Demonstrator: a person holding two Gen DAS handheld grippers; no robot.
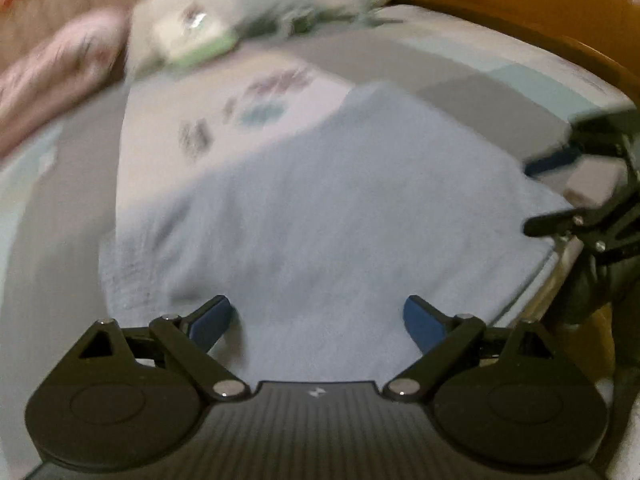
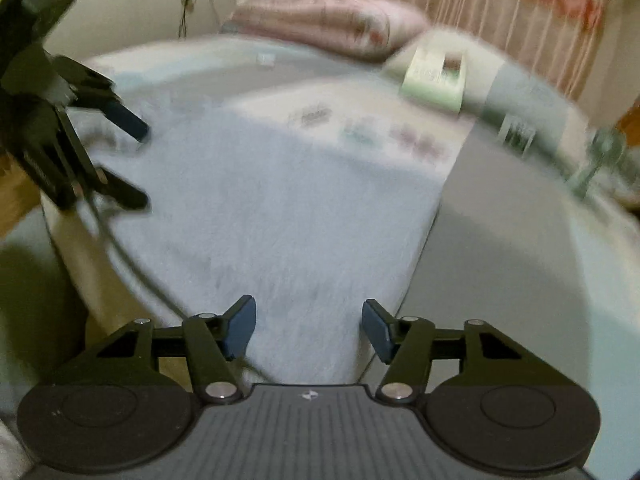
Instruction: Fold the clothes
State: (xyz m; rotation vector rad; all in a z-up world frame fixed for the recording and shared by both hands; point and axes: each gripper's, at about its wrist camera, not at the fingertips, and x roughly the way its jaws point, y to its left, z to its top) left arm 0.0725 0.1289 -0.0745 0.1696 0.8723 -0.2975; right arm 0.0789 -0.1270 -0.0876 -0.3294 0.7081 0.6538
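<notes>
Light blue garment [image 1: 320, 208] lies spread flat on the bed [image 1: 460, 76], near its front edge. A paler section at the far end carries a blurred printed design [image 1: 256, 108]; in the right wrist view the same garment [image 2: 280, 208] runs from the near edge toward that print [image 2: 384, 132]. Surface of the cloth appears smooth, with one fold line crossing diagonally.

Left tool [image 1: 318, 320]: jaws spread wide, blue pads clear of the cloth, nothing between them. It hangs over the garment's near edge. In the right wrist view it [image 2: 140, 164] stands at the garment's left side, jaws apart.

Right tool [image 2: 309, 330]: jaws part-spread, pads on either side of the garment's near corner with no visible pressure on the fabric. Seen from the left wrist, it [image 1: 532, 196] sits at the garment's right edge.

Beyond the garment: a folded pale green item [image 2: 436, 76], a pink striped pillow [image 2: 332, 24] and a heap of grey-green clothes [image 1: 288, 4] at the far side of the bed. Both views are motion-blurred.
</notes>
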